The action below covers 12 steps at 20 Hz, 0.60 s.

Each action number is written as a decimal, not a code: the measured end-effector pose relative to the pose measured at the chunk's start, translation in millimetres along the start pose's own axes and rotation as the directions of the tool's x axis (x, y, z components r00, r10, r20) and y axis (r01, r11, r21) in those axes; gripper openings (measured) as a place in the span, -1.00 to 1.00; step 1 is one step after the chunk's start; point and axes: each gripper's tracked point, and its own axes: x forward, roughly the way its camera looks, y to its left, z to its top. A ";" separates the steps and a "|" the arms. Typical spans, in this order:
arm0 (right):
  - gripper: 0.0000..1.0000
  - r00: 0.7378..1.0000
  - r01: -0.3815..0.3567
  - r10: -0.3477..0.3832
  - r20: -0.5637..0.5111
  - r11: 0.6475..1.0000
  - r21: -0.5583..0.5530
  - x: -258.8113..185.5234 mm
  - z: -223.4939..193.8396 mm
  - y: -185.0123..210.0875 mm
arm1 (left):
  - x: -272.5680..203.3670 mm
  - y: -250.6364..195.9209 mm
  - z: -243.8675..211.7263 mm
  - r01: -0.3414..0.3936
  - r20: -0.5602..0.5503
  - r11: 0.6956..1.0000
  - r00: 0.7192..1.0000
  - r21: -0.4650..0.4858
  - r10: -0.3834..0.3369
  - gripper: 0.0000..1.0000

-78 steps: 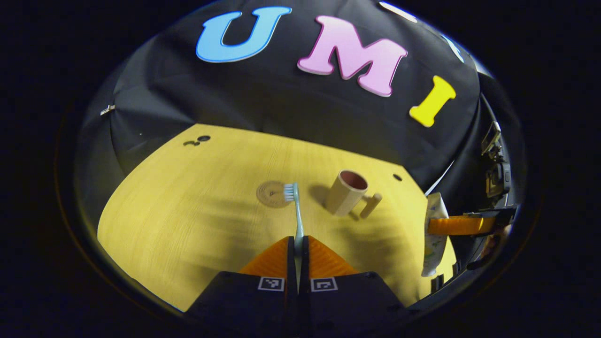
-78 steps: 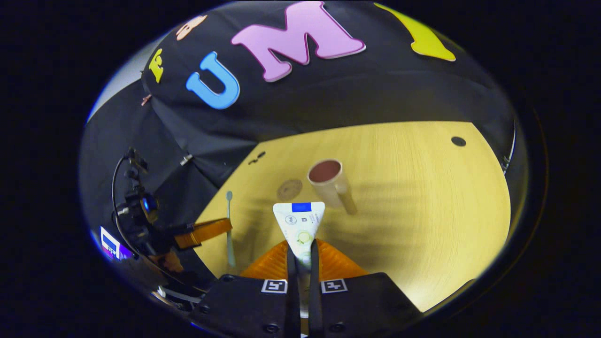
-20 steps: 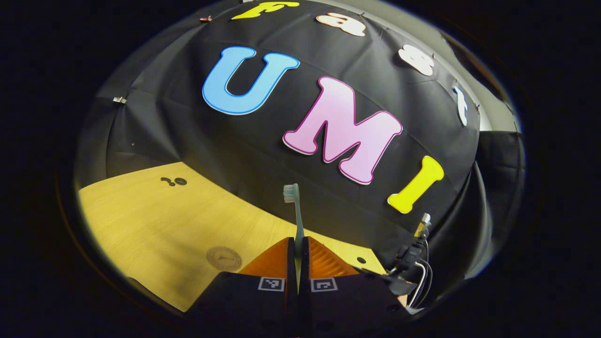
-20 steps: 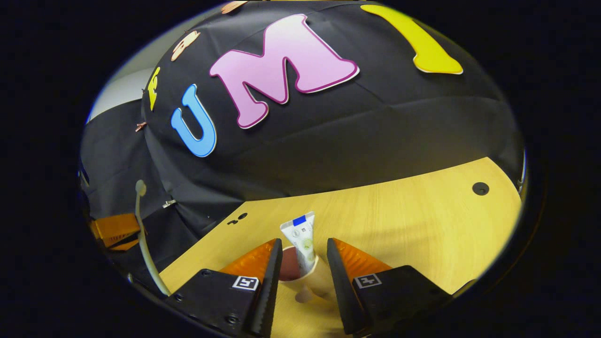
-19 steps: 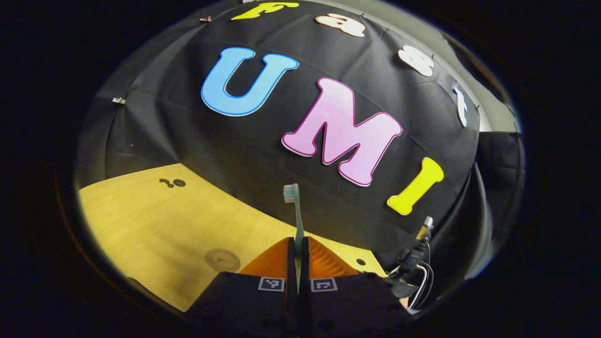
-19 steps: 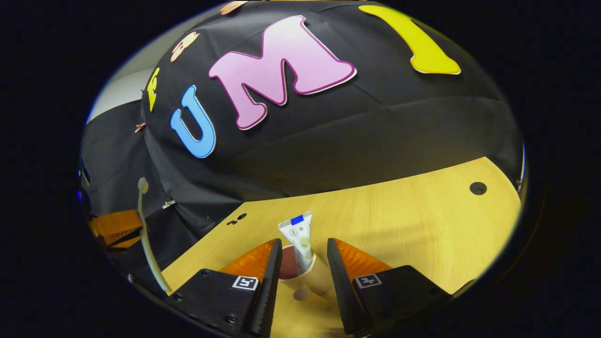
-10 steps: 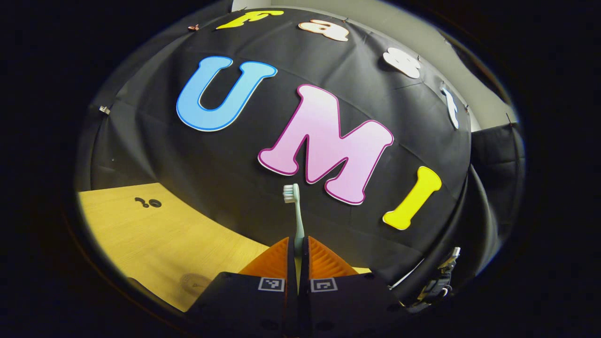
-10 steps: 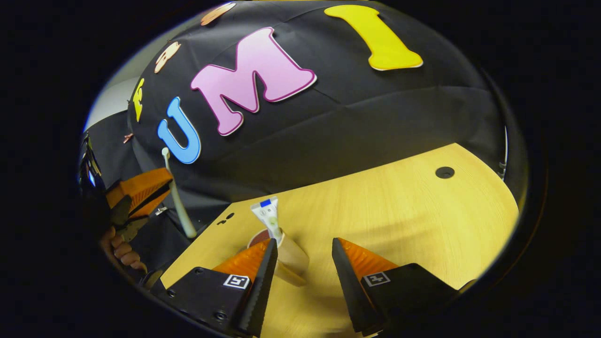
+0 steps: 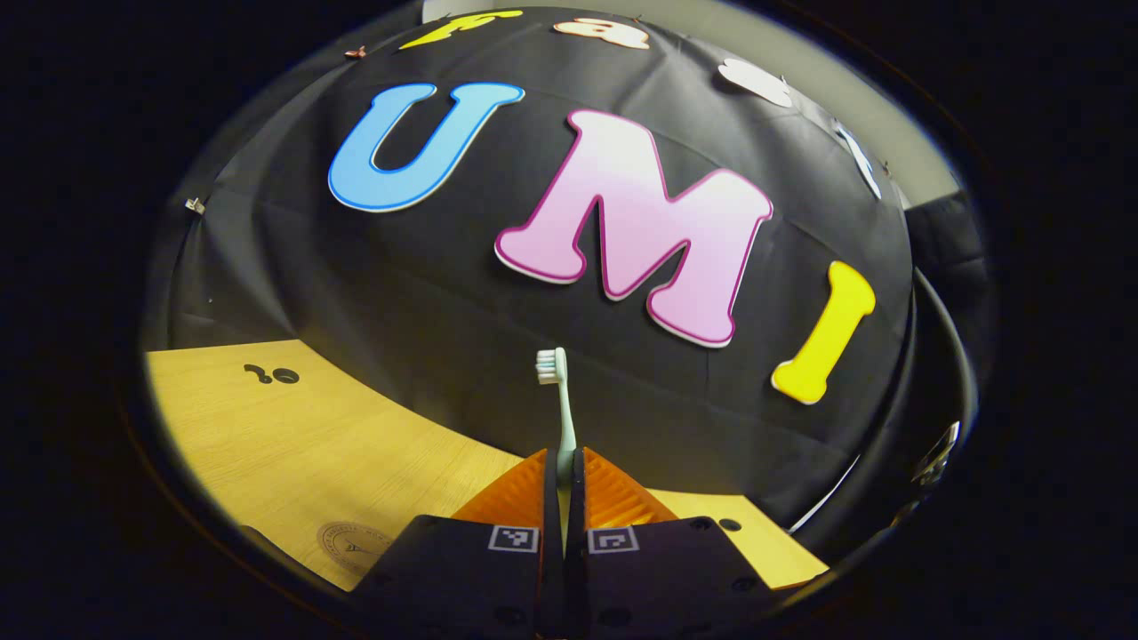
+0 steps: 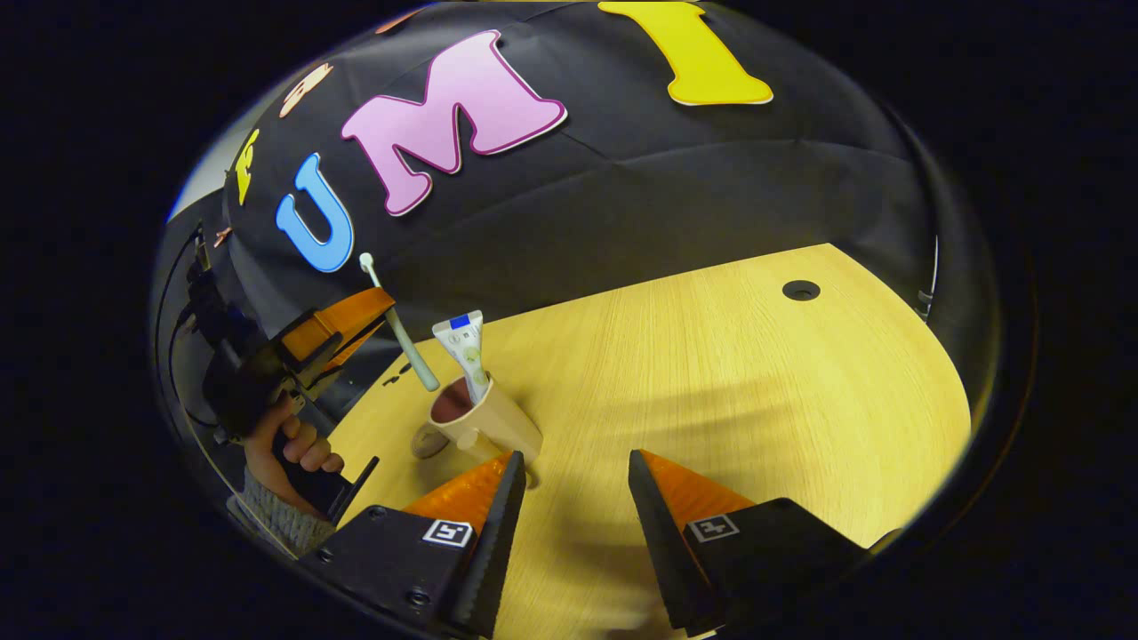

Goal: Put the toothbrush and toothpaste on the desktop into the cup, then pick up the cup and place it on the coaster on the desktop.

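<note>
The left gripper [image 9: 564, 462] was clenched on the slim pale-green toothbrush [image 9: 558, 404], bristle head up, handle end hanging below the fingers. In the right gripper view that toothbrush [image 10: 398, 329] hovered tilted just above the beige cylindrical cup [image 10: 484, 418], its lower end beside the rim on the left.

To do this step well, I'd judge the handle end should come over the open mouth and drop on the free side, clear of the tube, before the fingers let go; a nudge on the rim could tip the cup.

The cup stood on the pale wooden desktop [image 10: 729, 373], its reddish inside visible, with the white toothpaste tube [image 10: 466, 348] standing in it, leaning on the far wall.

The right gripper [image 10: 569, 498] was released, jaws wide apart, near and right of the cup.

The round brown coaster [image 9: 356, 540] lay bare at the near left of the left gripper view.
</note>
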 end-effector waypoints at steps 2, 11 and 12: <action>0.46 1.000 0.001 -0.002 -0.015 1.000 -0.014 -0.8 -5.2 -0.8 | 2.7 0.0 -14.1 -0.004 -0.023 0.999 1.000 0.033 0.005 -0.88; 0.50 1.000 -0.009 0.009 -0.025 1.000 -0.024 -4.5 -10.4 -1.7 | 4.6 6.5 -60.7 -0.025 -0.073 0.988 0.997 0.154 0.037 -0.88; 0.50 1.000 -0.006 0.006 -0.025 1.000 -0.025 -4.3 -10.2 -3.1 | 4.0 5.7 -61.9 -0.024 -0.065 0.985 0.997 0.173 0.036 -0.78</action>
